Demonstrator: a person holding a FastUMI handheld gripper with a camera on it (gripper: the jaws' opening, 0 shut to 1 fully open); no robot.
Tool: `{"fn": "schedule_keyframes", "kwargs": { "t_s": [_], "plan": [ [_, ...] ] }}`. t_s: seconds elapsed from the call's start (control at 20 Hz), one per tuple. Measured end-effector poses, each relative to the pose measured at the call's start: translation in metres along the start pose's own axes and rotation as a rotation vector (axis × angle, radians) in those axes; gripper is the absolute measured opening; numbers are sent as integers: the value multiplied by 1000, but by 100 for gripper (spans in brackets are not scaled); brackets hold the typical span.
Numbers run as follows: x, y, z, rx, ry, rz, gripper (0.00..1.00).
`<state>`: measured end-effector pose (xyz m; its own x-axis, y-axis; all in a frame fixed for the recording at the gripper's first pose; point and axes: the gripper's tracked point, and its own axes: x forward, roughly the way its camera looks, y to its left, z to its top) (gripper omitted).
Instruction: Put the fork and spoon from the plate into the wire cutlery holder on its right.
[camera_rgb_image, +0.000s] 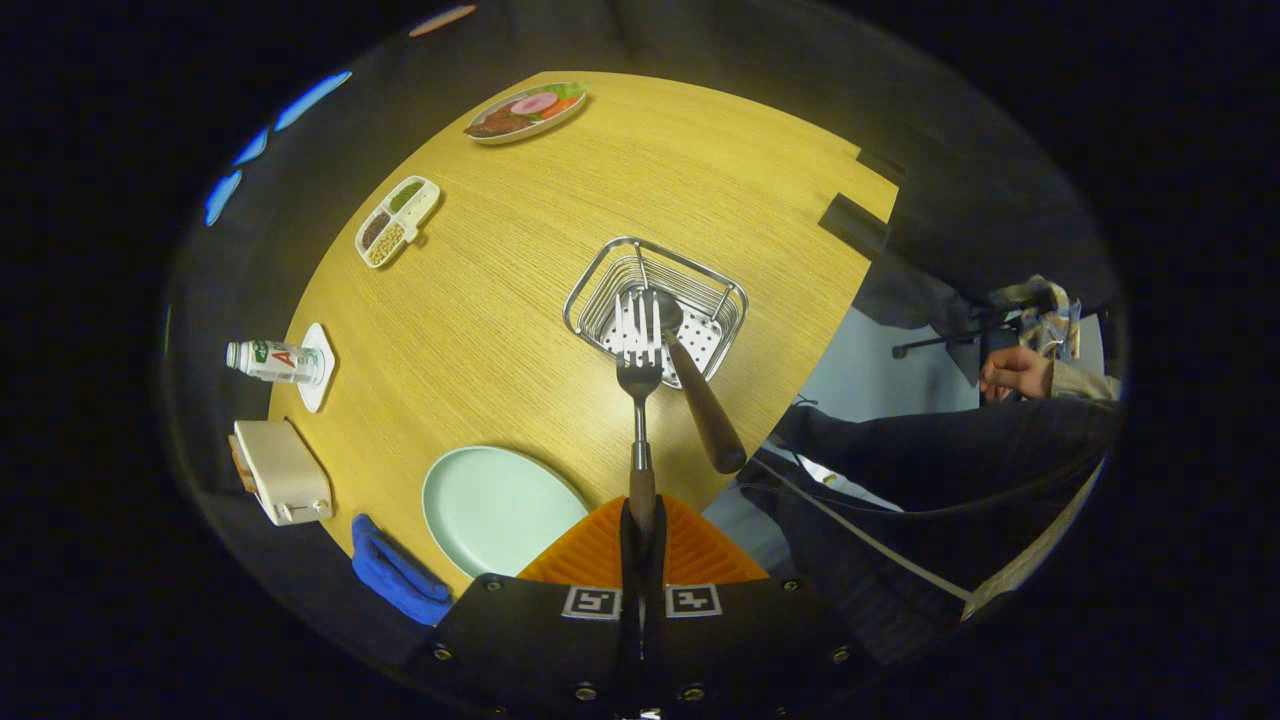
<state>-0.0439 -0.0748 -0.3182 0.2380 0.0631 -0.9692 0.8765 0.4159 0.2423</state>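
Note:
My gripper (641, 515) is shut on the brown handle of a metal fork (639, 372), which points forward with its tines hanging over the wire cutlery holder (600, 282). The spoon (700, 400) stands tilted in that holder, bowl down inside it and dark handle leaning out toward me on the right of the fork. The pale green plate (490, 505) lies empty on the wooden table (560, 200), just left of my fingers.
A folded blue cloth (395, 580) and a beige toaster (282, 472) sit left of the plate. Farther off stand a bottle (272, 361), a divided snack tray (397, 220) and a plate of food (525, 111). A person's legs and hand (1012, 372) are off the table's right edge.

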Motion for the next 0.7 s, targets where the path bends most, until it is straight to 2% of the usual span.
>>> {"fn": "schedule_keyframes", "kwargs": {
  "t_s": [0.3,0.55,0.7],
  "plan": [
    [-1,7,10,48,73,-6,2],
    [2,9,17,23,111,-33,3],
    [1,14,23,23,106,-28,7]
  ]
}}
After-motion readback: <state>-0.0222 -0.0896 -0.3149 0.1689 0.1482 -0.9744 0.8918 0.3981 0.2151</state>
